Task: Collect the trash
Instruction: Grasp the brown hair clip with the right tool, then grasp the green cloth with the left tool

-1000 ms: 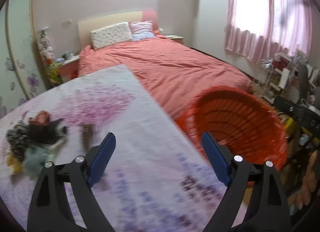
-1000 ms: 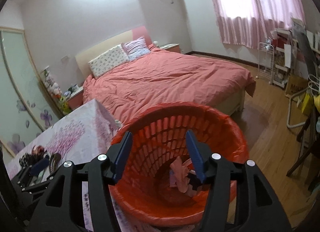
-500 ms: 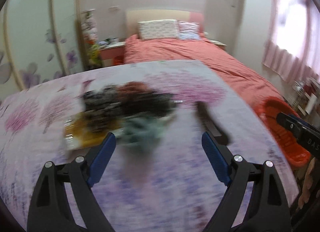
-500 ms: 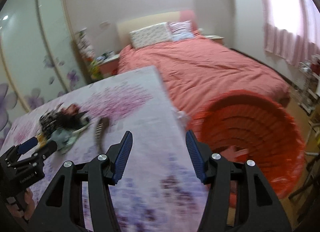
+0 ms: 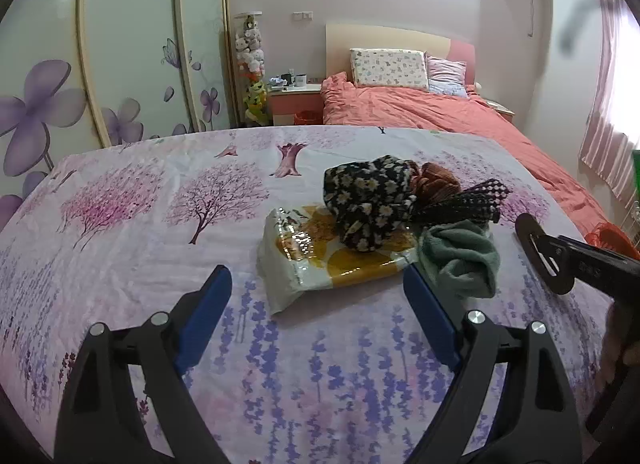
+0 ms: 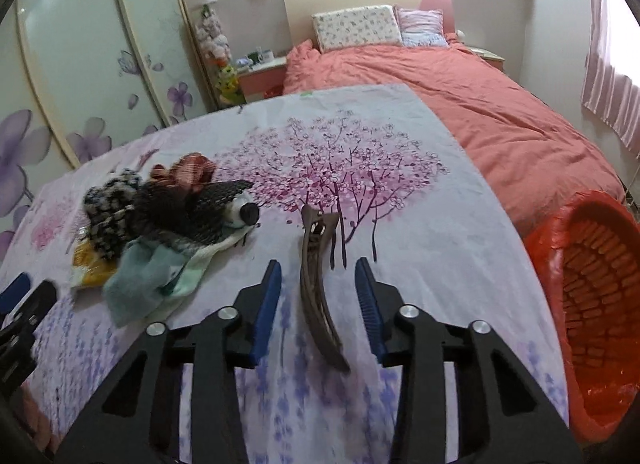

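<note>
A brown hair clip [image 6: 316, 296] lies on the flowered tablecloth [image 6: 400, 204], between the jaws of my right gripper [image 6: 318, 276]. The jaws are closing and their pads stand clear of the clip on both sides. Left of it is a pile: black floral fabric [image 5: 372, 200], a brown scrunchie [image 5: 436, 184], black mesh [image 5: 464, 204] and a green cloth [image 5: 460, 256], all on a yellow and white plastic packet [image 5: 316, 260]. My left gripper [image 5: 316, 288] is open just short of the packet, holding nothing. The orange basket [image 6: 592, 304] stands off the table's right edge.
A bed with a coral cover [image 6: 500, 112] lies beyond the table. Sliding wardrobe doors with purple flowers [image 5: 120, 64] fill the left. A nightstand [image 5: 296, 100] stands by the bed. Pink curtains [image 5: 608, 136] hang at the right. In the left wrist view the right gripper [image 5: 592, 268] reaches in from the right.
Both views have swung from the orange basket to the table. The right jaws have narrowed and now straddle the hair clip. The left gripper has come up to the pile, jaws unchanged.
</note>
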Demonstrator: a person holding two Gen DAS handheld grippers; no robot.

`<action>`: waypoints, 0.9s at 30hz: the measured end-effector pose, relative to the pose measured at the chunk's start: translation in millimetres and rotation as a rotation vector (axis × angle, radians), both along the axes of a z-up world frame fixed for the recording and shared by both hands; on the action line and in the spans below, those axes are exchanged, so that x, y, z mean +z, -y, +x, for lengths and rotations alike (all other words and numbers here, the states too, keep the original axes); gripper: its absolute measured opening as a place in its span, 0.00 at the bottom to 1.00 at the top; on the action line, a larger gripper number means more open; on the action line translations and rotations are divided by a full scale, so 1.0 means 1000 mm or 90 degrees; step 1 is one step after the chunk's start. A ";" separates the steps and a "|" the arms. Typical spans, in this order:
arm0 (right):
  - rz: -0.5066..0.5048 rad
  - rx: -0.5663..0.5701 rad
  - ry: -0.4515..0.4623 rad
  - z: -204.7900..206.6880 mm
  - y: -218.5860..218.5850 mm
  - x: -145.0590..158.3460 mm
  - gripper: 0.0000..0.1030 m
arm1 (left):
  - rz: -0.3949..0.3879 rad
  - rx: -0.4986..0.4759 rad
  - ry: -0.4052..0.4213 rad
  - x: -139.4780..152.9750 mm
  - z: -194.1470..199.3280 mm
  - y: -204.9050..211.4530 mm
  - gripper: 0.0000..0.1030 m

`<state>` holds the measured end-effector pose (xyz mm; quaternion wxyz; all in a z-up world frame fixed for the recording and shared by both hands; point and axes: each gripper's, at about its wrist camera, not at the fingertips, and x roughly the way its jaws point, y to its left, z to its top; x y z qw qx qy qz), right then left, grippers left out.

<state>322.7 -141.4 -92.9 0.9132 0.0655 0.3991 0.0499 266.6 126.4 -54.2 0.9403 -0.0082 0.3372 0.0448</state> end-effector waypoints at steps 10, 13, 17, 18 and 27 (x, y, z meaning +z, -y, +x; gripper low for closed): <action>-0.008 0.004 -0.026 0.007 -0.007 -0.008 0.14 | -0.038 -0.040 -0.043 -0.005 0.008 0.010 0.84; -0.028 -0.021 -0.028 -0.001 0.002 -0.007 0.14 | -0.062 -0.054 -0.051 -0.006 0.010 0.017 0.86; -0.060 -0.081 -0.024 -0.013 0.028 -0.006 0.14 | -0.062 -0.078 -0.036 -0.002 0.009 0.036 0.86; -0.061 -0.090 -0.026 -0.013 0.033 -0.006 0.14 | -0.057 -0.080 -0.033 -0.002 0.009 0.041 0.86; -0.037 -0.104 -0.038 -0.012 0.045 -0.011 0.14 | -0.045 -0.115 -0.037 -0.006 0.024 0.082 0.86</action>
